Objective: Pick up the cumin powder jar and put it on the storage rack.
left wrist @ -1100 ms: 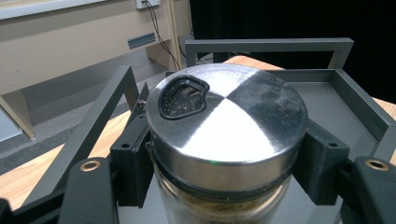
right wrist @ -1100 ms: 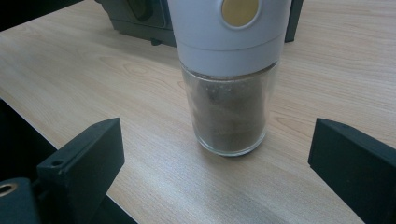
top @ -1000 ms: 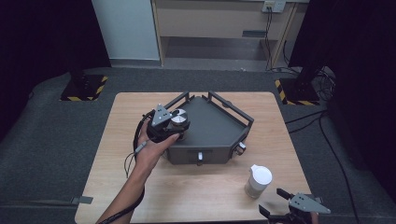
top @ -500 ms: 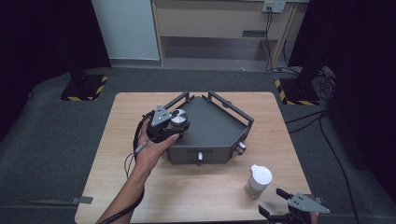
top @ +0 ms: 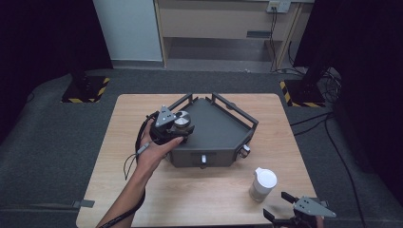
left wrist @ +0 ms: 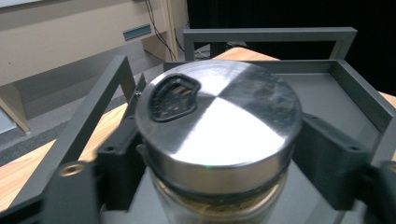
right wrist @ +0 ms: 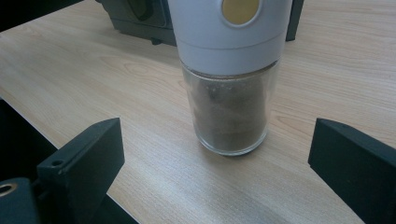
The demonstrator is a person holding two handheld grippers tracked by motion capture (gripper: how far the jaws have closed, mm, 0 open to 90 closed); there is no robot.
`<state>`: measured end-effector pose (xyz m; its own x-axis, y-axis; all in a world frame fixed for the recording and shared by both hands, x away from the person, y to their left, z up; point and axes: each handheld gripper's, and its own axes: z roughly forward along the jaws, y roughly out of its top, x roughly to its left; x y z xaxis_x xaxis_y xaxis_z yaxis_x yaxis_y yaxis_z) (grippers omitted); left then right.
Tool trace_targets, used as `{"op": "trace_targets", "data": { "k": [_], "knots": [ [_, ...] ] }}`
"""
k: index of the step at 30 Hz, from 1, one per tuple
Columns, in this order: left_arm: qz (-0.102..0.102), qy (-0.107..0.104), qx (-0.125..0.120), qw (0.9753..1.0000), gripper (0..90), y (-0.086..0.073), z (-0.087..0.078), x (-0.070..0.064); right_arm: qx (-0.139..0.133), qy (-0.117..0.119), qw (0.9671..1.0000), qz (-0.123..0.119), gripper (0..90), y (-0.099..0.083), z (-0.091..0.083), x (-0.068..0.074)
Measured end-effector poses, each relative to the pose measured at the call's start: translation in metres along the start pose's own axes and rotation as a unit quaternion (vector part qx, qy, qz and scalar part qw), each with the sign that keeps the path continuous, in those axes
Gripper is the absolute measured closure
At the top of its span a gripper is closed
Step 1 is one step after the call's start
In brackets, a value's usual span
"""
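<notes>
Your left gripper (top: 178, 127), clamped on the steel-lidded jar (left wrist: 218, 122), holds it upright above the tray (top: 223, 130); your right gripper (right wrist: 219, 172), jaws apart, faces the white-capped jar (right wrist: 229, 70).

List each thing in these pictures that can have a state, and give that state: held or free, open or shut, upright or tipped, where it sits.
Left tongs: shut on the steel-lidded jar, over the tray's left corner.
Steel-lidded jar: upright, lid on, gripped at its sides.
Right tongs: open, jaws apart, short of the white-capped jar.
White-capped jar: upright on the table, cap on, free.
Tray: on the table, flat.
</notes>
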<state>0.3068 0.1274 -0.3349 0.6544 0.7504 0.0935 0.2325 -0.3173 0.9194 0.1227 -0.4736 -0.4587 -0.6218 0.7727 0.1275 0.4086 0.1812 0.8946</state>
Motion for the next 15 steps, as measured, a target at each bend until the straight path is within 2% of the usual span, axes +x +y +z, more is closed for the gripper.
{"op": "trace_targets", "data": {
  "k": [4, 15],
  "knots": [
    [0.005, 0.008, 0.007, 0.9999, 10.1, 0.004, -0.003, -0.002, 0.000, 0.000, 1.0000, -0.002, 4.0, 0.000, 0.000, 0.000],
    [0.003, 0.018, 0.010, 0.9998, 5.9, 0.003, -0.016, -0.004, -0.002, -0.002, 1.0000, -0.001, 3.6, 0.000, -0.002, 0.001]
  ]
}}
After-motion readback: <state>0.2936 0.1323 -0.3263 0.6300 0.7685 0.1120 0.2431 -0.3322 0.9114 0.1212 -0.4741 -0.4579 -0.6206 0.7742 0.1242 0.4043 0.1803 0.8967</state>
